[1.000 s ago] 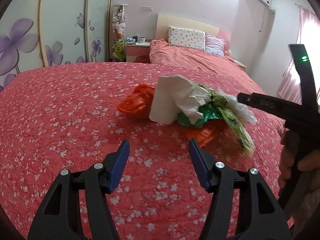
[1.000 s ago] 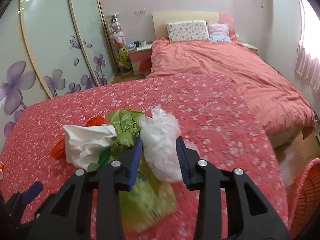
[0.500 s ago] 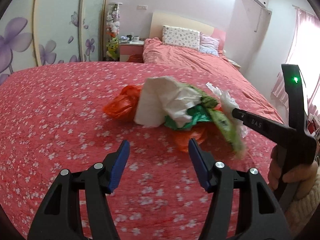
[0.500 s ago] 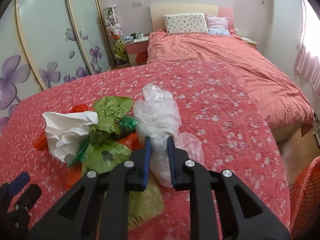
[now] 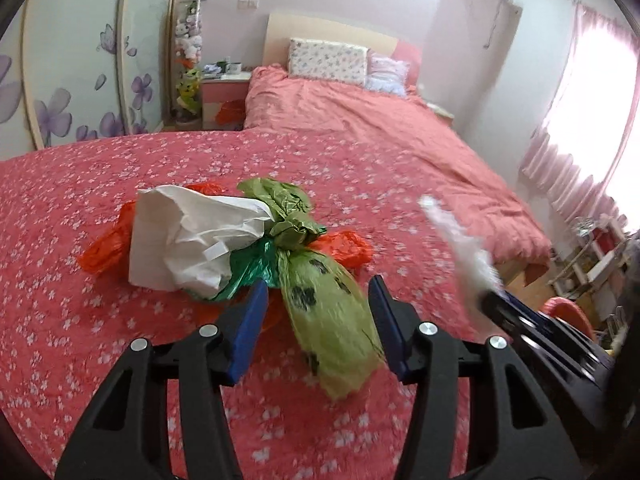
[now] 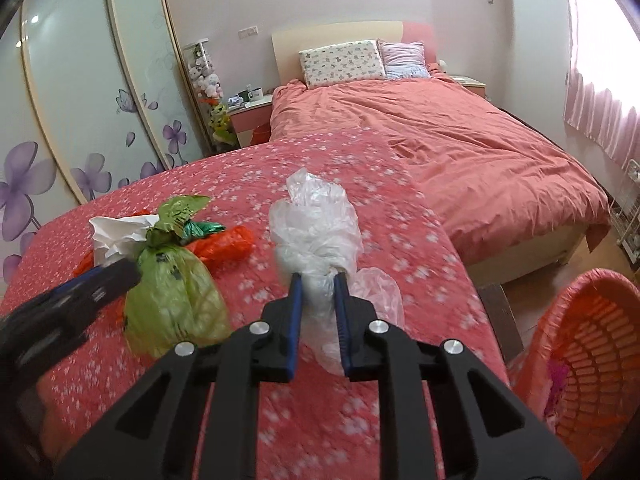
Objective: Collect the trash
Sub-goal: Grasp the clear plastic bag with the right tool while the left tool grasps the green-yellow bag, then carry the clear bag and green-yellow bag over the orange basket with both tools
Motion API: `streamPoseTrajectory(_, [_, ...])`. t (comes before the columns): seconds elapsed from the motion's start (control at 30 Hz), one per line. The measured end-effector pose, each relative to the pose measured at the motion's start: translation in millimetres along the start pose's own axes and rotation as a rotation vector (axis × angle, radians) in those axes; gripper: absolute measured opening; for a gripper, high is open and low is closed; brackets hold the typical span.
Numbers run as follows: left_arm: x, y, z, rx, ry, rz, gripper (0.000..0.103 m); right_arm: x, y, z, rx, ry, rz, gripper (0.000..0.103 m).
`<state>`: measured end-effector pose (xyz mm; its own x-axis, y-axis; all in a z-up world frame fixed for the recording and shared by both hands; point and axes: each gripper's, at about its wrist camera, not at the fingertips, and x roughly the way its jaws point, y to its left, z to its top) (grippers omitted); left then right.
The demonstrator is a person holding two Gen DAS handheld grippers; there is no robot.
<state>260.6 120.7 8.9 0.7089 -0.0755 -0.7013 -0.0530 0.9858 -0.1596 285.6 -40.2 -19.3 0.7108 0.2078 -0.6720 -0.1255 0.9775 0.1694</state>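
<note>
Right gripper (image 6: 316,284) is clamped on a crinkled clear plastic bag (image 6: 316,228), lifted above the floral quilt (image 6: 360,200). Left gripper (image 5: 316,300) stands wide apart, straddling a knotted green bag (image 5: 324,304) beside crumpled white paper (image 5: 188,240). A mesh orange basket (image 6: 584,344) stands right.

orange basket (image 6: 576,344) cut off by frame edge, clear bag (image 5: 460,240) motion-blurred, shelf clutter (image 5: 596,240) indistinct

We find no text, label, brand or number that can be read in either view. The green bag (image 5: 328,312), at lower centre of the left wrist view, carries dark printed marks, but they are blurred and we cannot make out any letters. The mug (image 6: 255,95) on the nightstand, upper centre of the right wrist view, bears a pale patch too small to read.
</note>
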Motion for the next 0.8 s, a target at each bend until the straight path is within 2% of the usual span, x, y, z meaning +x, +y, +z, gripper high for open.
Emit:
streamPoseTrajectory(0.07, [11,-1,-1,0.006,0.023,0.04,0.052,-3,-6,-3,0.008,0.002,0.005,0.017])
streamPoseTrajectory(0.13, [21,1,-6,0.008,0.057,0.067,0.045,-5,-11,-6,0.013,0.004,0.009,0.017])
streamPoseTrajectory(0.23, [25,-1,-12,0.005,0.078,0.053,0.02,-6,-17,-9,0.023,0.008,0.013,0.017])
streamPoseTrajectory(0.3, [19,0,-15,-0.001,0.07,0.027,0.011,-7,-21,-11,0.029,0.009,0.014,0.017])
streamPoseTrajectory(0.4, [7,-2,-18,0.012,0.041,-0.003,0.006,-12,-22,-15,0.034,0.006,0.015,0.017])
streamPoseTrajectory(0.6, [-23,-14,-18,0.051,-0.015,-0.063,0.006,-29,-32,-16,0.053,-0.015,0.022,0.017])
streamPoseTrajectory(0.8, [-38,-36,-21,0.089,-0.033,-0.115,0.005,-50,-41,-25,0.06,-0.033,0.017,0.017])
